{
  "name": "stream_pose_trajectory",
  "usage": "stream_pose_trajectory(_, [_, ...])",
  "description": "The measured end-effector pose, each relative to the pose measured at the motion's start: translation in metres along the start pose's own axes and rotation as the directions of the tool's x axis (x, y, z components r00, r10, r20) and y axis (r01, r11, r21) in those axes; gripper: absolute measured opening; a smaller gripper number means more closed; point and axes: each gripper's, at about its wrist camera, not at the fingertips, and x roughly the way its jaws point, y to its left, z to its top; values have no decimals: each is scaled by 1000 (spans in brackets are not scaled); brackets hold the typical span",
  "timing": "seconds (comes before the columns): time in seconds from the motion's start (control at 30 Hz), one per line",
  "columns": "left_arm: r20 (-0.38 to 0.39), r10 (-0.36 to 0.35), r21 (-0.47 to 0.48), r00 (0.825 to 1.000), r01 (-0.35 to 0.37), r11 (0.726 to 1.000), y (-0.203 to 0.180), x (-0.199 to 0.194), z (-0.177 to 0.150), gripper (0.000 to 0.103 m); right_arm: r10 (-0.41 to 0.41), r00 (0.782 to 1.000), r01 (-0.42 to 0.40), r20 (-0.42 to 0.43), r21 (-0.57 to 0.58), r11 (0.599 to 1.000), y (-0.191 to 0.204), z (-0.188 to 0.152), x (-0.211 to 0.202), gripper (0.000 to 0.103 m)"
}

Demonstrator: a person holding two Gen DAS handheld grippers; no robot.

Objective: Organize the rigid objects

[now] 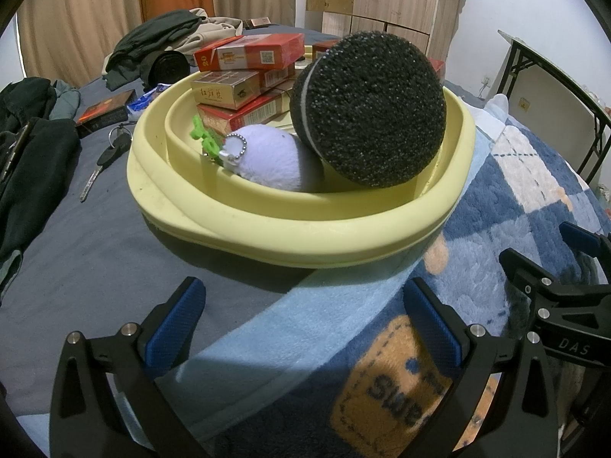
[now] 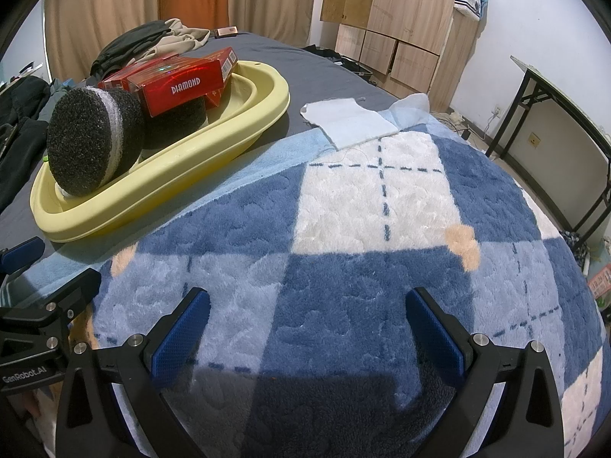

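We found the yellow tray (image 1: 305, 229) lying on the bed, partly on the grey sheet (image 1: 95, 267) and partly on the edge of the blue checked blanket (image 2: 362, 267). Inside it, red cigarette packs (image 1: 248, 53) were stacked toward the far end, with a gold pack (image 1: 225, 93) among them. In front of those a black round sponge (image 1: 374, 107) stood on edge, leaning toward the near rim, and a pale plush ball (image 1: 271, 160) on a bead chain touched its lower left side. A green plastic piece (image 1: 202, 137) sat just beside the plush.

On the sheet left of the tray lay a key (image 1: 103, 164) and a dark box (image 1: 107, 110) (both outside the tray). Crumpled clothes (image 1: 160, 45) were heaped farther back.

Our left gripper (image 1: 301, 324) hovered near the tray's front rim, its fingers (image 1: 175, 324) spread wide and holding nothing. Our right gripper (image 2: 305, 332) hung over the blanket to the tray's right, fingers (image 2: 435, 332) equally wide and empty. A white cloth (image 2: 351, 122) lay beyond it.
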Motion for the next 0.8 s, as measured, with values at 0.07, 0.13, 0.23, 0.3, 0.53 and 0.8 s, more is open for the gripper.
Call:
stream_pose_trajectory(0.07, [0,1,1,1000,-1,1000,0,0,0,103,0,1000,0,0,0,1000,0,0,0,103])
stream_pose_trajectory(0.13, [1,5,3,1000,-5,1000,0,0,0,103,0,1000,0,0,0,1000,0,0,0,103])
stream_pose_trajectory(0.23, [0,6,3,1000,-6,1000,1,0,1,103,0,1000,0,0,0,1000,0,0,0,103])
stream_pose_trajectory(0.3, [0,6,3,1000,-6,1000,2,0,1,103,0,1000,0,0,0,1000,0,0,0,103])
stream_pose_trajectory(0.53, [0,6,3,1000,-6,1000,0,0,0,103,0,1000,0,0,0,1000,0,0,0,103])
stream_pose_trajectory(0.8, [0,6,3,1000,-6,1000,0,0,0,103,0,1000,0,0,0,1000,0,0,0,103])
